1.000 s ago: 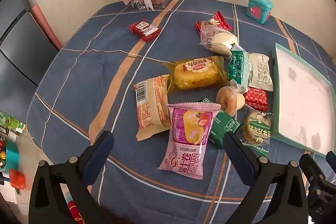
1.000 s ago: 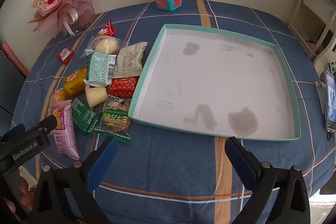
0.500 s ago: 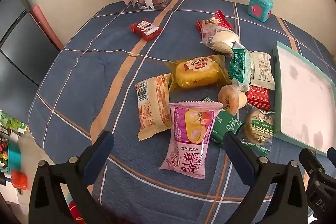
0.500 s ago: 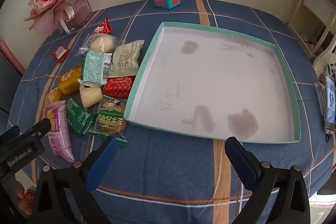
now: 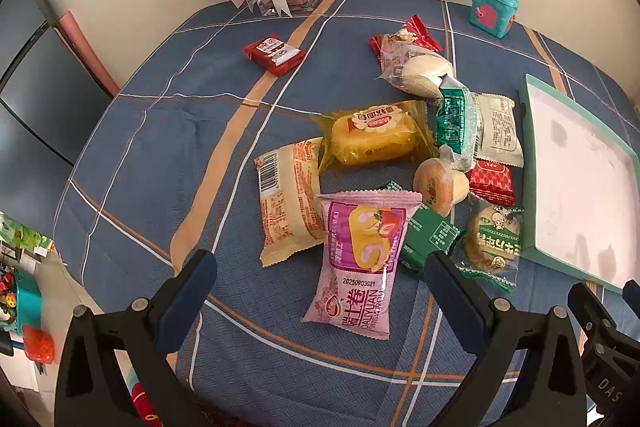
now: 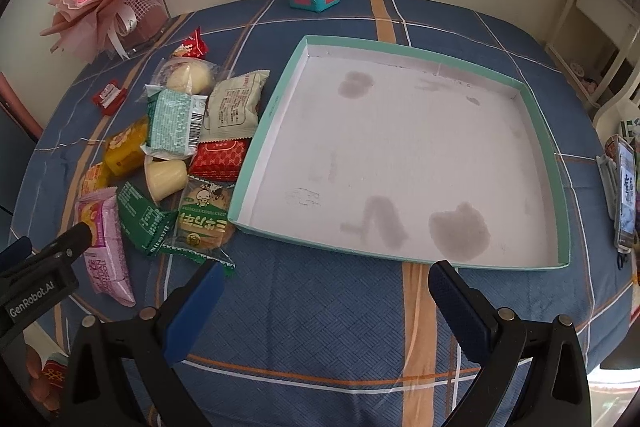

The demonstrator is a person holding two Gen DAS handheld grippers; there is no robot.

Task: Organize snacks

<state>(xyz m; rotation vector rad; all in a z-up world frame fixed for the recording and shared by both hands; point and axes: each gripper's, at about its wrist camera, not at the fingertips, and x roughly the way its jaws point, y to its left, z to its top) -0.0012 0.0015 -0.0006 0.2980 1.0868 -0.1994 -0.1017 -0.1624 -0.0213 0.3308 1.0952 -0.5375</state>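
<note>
- The left gripper (image 5: 318,273) hovers with its fingers (image 5: 192,283) spread wide and nothing between them.
- Straight ahead of the gap lies the pink roll pack (image 5: 360,263), flat on the tabletop (image 5: 160,131). Its long axis runs nearly along the fingers' pointing direction, tilted a little to the left at the far end, so its narrow width sits across the gap.
- The beige pack (image 5: 288,203) lies just left of it, touching or overlapping its upper edge; a green wrapper (image 5: 430,237) tucks under its right side.
- The right gripper (image 6: 324,285) is also open and empty, aimed at the near edge of the tray (image 6: 532,107), which holds nothing yet.
- The tray lies well to the right of the pink pack, just beyond the pile; the green biscuit pack (image 6: 204,223) touches the tray's near-left corner.
- Judgement: the left gripper is much the nearer to the pink pack and is already lined up; a straight descent should straddle it, though the neighbours on either side may get nudged.
</note>
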